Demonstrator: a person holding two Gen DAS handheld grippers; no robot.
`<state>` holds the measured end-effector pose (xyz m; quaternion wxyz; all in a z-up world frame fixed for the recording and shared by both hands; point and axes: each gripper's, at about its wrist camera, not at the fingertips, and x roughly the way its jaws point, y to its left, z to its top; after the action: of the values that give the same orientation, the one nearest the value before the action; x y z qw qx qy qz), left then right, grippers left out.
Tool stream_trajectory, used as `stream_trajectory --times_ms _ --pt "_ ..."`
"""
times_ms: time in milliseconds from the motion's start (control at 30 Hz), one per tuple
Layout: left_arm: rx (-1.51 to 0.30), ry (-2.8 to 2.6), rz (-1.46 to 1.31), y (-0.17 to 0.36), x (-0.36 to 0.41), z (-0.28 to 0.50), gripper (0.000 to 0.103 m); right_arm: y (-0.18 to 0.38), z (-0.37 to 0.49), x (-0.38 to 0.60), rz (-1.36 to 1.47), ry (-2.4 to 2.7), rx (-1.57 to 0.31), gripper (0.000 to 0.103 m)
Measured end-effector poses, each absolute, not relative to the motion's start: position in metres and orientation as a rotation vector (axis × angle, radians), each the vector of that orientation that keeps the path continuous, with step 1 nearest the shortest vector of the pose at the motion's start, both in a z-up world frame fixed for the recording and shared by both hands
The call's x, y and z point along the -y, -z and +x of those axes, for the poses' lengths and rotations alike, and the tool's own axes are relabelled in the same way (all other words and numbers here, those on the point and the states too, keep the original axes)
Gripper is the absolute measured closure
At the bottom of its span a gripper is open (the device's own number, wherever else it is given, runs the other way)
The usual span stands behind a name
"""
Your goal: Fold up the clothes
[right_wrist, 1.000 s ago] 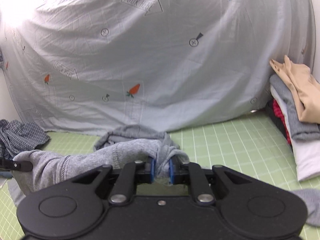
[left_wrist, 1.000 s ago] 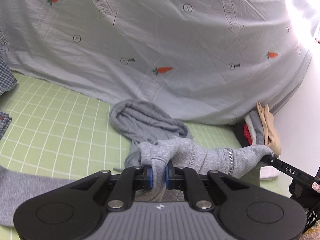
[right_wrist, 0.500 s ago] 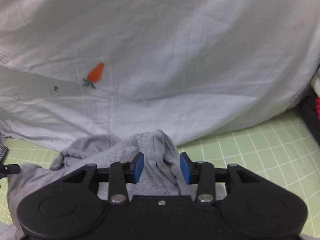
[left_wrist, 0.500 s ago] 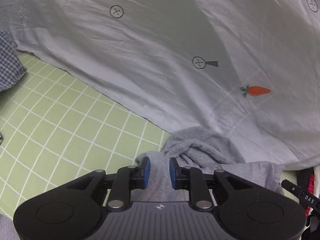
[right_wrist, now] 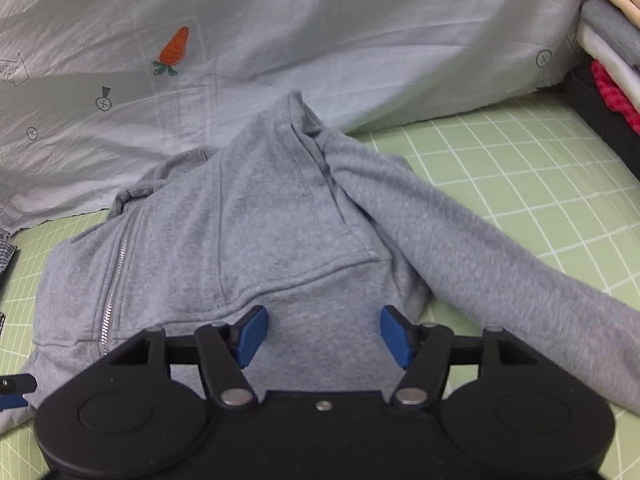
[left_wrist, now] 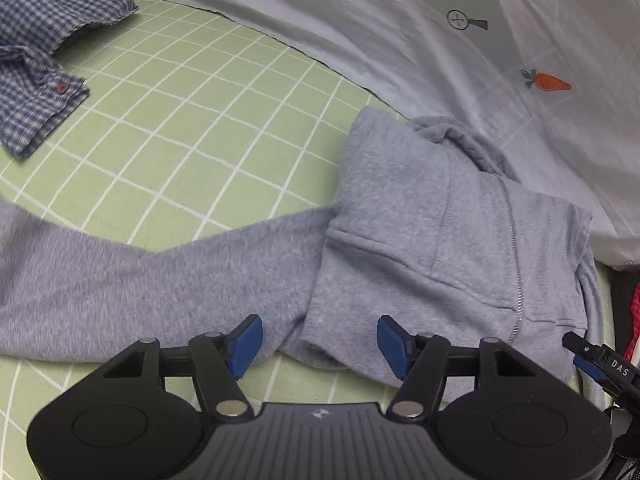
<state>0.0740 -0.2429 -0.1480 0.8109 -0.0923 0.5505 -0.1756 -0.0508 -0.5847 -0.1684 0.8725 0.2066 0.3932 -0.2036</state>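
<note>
**Grey hoodie down on the green sheet, both grippers let go**

Lying flat on the green checked sheet [left_wrist: 192,120]: grey zip hoodie [left_wrist: 420,240], front up, zipper [left_wrist: 516,264] running near to far, hood bunched at the far end against the pale carrot-print duvet [left_wrist: 400,20]. Stretched out to the left across the sheet in the left wrist view: one sleeve [left_wrist: 120,288]. Stretched out to the right in the right wrist view: the other sleeve [right_wrist: 480,248].

Left gripper [left_wrist: 319,340]: jaws wide, just been opening, blue pads clear of the cloth, hovering above the near hem at the left side of the hoodie. Nothing pinched; only the hem edge and a strip of green sheet seen between the pads.

Right gripper [right_wrist: 323,334]: jaws likewise wide, just been opening, pads apart over the near hem on the right half, grey fabric lying loose beneath them, not gripped.

At far left in the left wrist view: a blue checked shirt [left_wrist: 44,52], crumpled, well apart from the hoodie. At far right in the right wrist view: a stack of folded clothes [right_wrist: 608,64], grey, white, red and black layers, beside the duvet.
</note>
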Motion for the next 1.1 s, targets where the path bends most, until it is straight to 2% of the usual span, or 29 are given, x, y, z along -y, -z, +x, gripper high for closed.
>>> stream_trajectory --times_ms 67,133,500,800,1000,1100 --pt "-1.166 0.359 -0.237 0.151 0.240 0.074 0.031 0.172 -0.051 0.588 0.448 0.431 -0.833 0.025" --pt "-1.161 0.346 -0.289 0.152 0.239 0.076 0.026 0.178 -0.051 0.595 0.512 0.433 -0.835 0.025" --pt "-1.193 0.330 -0.303 0.141 0.248 0.068 0.026 0.176 -0.051 0.593 0.469 0.463 -0.843 0.019" --pt "-1.146 0.341 -0.302 0.137 0.253 0.074 0.033 0.174 -0.052 0.594 0.464 0.469 -0.841 0.019" --pt "-1.169 0.374 -0.275 0.140 0.263 0.085 0.058 0.173 -0.050 0.596 0.472 0.469 -0.840 0.019" --pt "-1.176 0.376 -0.249 0.142 0.262 0.083 0.079 0.172 -0.052 0.596 0.482 0.467 -0.834 0.021"
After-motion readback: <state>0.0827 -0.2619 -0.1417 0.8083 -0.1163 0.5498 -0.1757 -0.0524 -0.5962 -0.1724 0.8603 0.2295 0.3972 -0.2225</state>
